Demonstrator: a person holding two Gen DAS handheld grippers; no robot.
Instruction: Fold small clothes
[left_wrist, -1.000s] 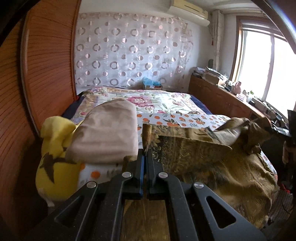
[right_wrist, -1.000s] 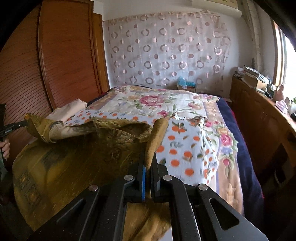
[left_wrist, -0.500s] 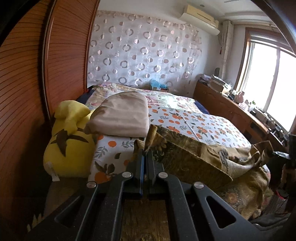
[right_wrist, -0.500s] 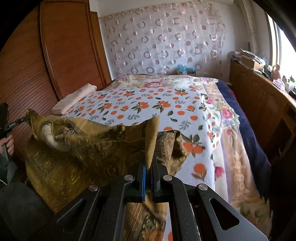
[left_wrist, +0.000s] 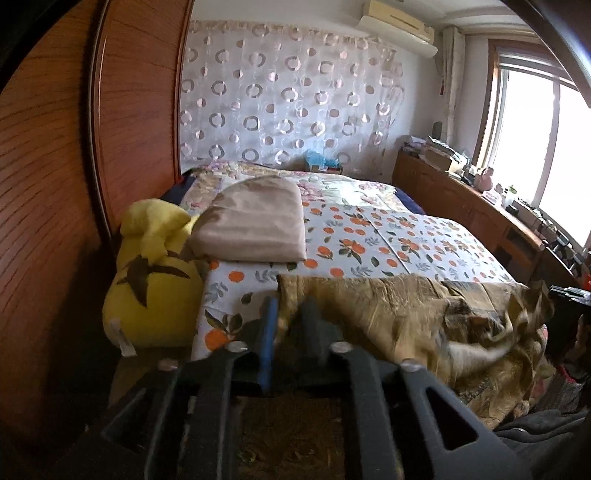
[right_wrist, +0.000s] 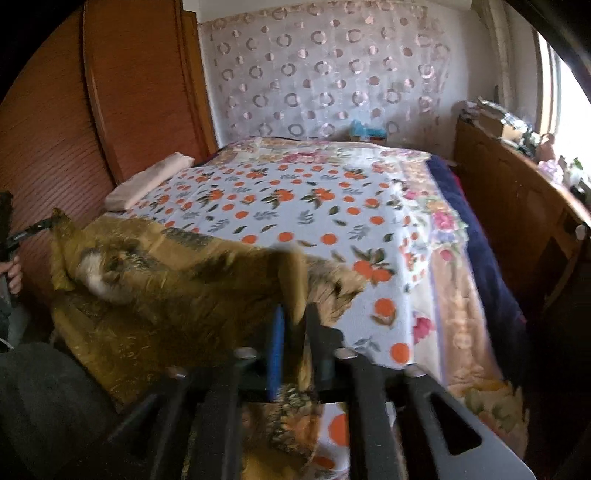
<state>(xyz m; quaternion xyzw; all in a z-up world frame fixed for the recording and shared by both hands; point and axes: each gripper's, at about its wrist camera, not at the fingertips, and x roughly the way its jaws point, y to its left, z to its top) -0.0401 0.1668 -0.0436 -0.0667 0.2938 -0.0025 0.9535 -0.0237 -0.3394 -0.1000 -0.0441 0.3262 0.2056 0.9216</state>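
A golden-brown patterned garment (left_wrist: 424, 314) lies bunched along the near edge of the bed (left_wrist: 388, 240), part of it hanging over the front. My left gripper (left_wrist: 290, 314) holds its fingers apart, jaws opening, with the garment's left corner loose between them. In the right wrist view the same garment (right_wrist: 166, 295) spreads to the left. My right gripper (right_wrist: 293, 321) is also opening, and the right corner stands up between its fingers without being pinched. Each gripper shows at the edge of the other's view.
A folded beige blanket (left_wrist: 255, 221) rests on the orange-print sheet, with a yellow plush toy (left_wrist: 155, 280) beside it at the bed's left corner. A wooden wardrobe (left_wrist: 55, 184) rises on the left. A low wooden cabinet (left_wrist: 461, 199) runs under the window on the right.
Both grippers carried the garment's edge forward and down onto the bed. Their jaws, shut on the corners before, now stand apart with the cloth slack between them.
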